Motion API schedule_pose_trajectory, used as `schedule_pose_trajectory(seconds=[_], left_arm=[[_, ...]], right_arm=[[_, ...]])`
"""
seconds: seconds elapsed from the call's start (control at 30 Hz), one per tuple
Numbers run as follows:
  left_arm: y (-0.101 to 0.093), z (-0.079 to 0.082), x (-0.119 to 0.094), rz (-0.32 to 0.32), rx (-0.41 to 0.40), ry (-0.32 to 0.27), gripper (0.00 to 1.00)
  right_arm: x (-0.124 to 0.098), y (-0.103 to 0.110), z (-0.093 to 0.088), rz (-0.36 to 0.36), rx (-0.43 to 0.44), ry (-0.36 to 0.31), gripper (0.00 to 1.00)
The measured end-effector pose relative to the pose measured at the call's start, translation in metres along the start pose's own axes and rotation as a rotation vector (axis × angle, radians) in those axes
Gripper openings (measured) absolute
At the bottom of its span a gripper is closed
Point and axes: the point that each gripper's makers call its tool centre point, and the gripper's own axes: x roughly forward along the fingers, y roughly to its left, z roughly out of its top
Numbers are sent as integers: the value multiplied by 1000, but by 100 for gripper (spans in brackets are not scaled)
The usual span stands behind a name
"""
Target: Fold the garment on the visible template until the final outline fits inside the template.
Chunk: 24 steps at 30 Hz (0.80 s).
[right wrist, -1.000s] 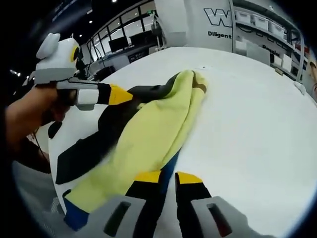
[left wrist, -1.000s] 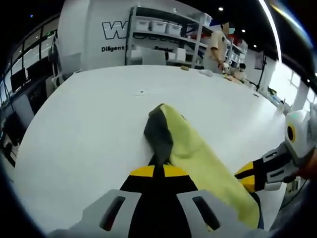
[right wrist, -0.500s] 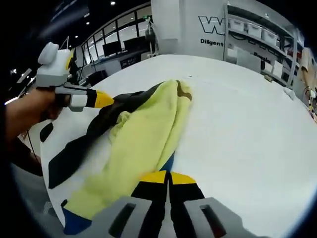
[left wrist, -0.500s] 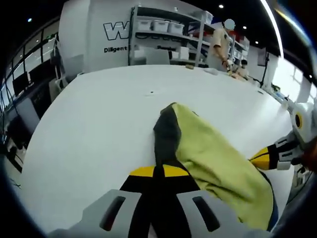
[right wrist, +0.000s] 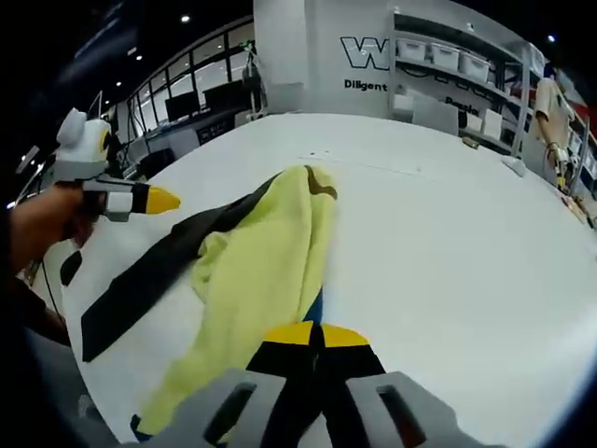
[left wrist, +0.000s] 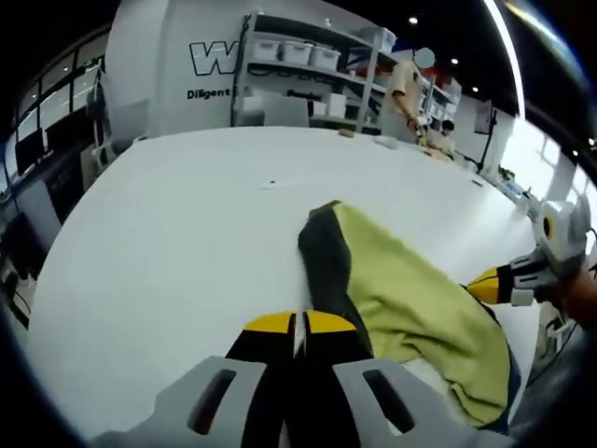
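A large indoor lab or workshop hall. At twelve o'clock stands a white wall with lettering [left wrist: 213,62], beside it metal shelves [left wrist: 312,70] with storage bins [left wrist: 286,50]. Ceiling lights [right wrist: 185,18] glow above a big white table [left wrist: 177,215]; glass partitions [right wrist: 191,89] line one side.

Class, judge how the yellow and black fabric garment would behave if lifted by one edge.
The yellow and black fabric garment is probably floppy: it lies bunched in soft folds on the white table. Likely light for its size, so it would drape and sag from the tongs.
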Motion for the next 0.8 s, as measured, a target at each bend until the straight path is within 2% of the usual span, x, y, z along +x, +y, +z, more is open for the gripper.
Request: schedule_pose_trajectory(seconds=[0.07, 0.1, 0.13, 0.17, 0.2, 0.3, 0.4, 0.47, 0.53, 0.8], left_arm=[[-10, -2, 4, -24, -14, 4, 3], [-12, -2, 6, -27, -18, 7, 10], [-14, -3, 7, -31, -22, 10, 24], [-14, -4, 9, -25, -20, 16, 34], [-14, -5, 10, -23, -19, 19, 39], [-20, -17, 14, -50, -29, 81, 22], [-15, -23, 17, -18, -15, 100, 27], [-14, -27, 18, -29, -20, 123, 17], [-9, -25, 17, -8, 24, 114, 0], [-2, -19, 17, 6, 21, 94, 0]], right_arm=[[0, 0, 0, 1, -4, 0, 0], [0, 0, 0, 1, -5, 0, 0], [0, 0, 0, 2, -6, 0, 0], [-1, 0, 0, 2, -7, -1, 0], [-1, 0, 1, 3, -7, -2, 0], [0, 0, 1, 4, -5, -3, 0], [0, 0, 1, 5, -2, -4, 0], [1, 0, 1, 5, -1, -5, 0], [0, 0, 1, 5, 0, -5, 0], [1, -1, 1, 4, 2, -4, 0]])
